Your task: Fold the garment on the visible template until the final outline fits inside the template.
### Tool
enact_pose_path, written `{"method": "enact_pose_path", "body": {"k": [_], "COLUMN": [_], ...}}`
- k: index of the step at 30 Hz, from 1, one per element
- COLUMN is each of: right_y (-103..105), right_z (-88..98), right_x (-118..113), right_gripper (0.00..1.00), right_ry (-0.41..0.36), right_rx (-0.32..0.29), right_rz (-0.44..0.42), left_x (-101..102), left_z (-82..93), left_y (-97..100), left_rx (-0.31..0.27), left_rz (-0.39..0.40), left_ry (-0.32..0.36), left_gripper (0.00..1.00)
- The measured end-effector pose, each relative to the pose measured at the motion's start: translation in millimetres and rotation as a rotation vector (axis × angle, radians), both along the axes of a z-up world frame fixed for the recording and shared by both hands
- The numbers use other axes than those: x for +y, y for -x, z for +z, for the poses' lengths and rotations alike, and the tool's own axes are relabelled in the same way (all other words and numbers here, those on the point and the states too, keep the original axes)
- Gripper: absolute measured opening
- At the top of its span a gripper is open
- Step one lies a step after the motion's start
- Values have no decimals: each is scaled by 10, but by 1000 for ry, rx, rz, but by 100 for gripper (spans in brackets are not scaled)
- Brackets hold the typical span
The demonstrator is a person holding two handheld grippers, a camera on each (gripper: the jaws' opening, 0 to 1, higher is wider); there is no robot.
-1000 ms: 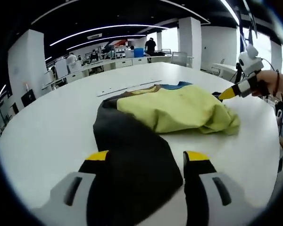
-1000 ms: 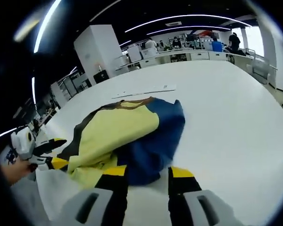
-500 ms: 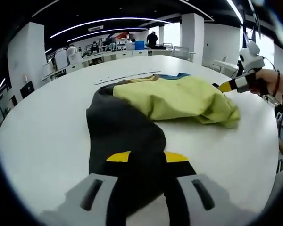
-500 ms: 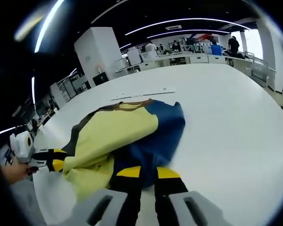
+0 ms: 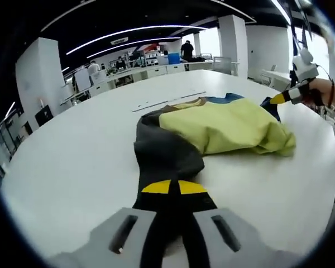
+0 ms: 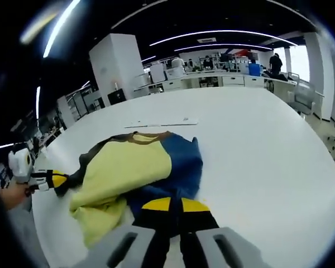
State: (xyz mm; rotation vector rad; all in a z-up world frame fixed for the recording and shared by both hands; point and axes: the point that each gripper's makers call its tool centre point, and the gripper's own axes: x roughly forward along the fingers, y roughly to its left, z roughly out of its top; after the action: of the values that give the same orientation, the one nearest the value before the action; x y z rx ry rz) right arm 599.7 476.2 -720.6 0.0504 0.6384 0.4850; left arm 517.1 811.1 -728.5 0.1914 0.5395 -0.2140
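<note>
One garment (image 5: pixel 212 125), two grippers' fingers (image 5: pixel 156 187) pinching it, one table (image 5: pixel 72 162)

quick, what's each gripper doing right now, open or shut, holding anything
Left gripper: shut on the garment's dark part.
Right gripper: shut on the garment's blue part.

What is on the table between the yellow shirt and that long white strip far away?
Nothing. In the right gripper view, bare white table lies between the garment and the thin white strip.
</note>
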Motion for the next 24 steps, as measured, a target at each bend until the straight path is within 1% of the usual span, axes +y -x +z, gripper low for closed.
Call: {"method": "enact_pose_path", "body": {"k": [3, 6, 9, 15, 16, 18, 24], "right_y": [-53, -83, -87, -130, -143, -143, -189], "right_z": [64, 65, 75, 103, 119, 159, 195], "right_x": [-114, -218, -286, -466, -504, -515, -607], "right_gripper": [0, 0, 0, 0, 0, 0, 0], "right_ry": [16, 43, 52, 83, 89, 93, 130], "right_rx": [-15, -18, -19, -25, -29, -34, -41], "right_rz": [-22, -30, -36, -55, -61, -66, -63], "left_x": [190, 361, 517, 750, 757, 818, 950], "left_z": [41, 77, 116, 100, 107, 115, 124], "left_y": [-39, -64, -82, -94, -69, -60, -48], "left_rx": [-5, -5, -8, 6, 6, 7, 18], "left_rz": [34, 68, 93, 140, 150, 165, 166], "left_ry": [-19, -31, -36, -39, -36, -33, -67], "left_gripper": [0, 0, 0, 0, 0, 0, 0]}}
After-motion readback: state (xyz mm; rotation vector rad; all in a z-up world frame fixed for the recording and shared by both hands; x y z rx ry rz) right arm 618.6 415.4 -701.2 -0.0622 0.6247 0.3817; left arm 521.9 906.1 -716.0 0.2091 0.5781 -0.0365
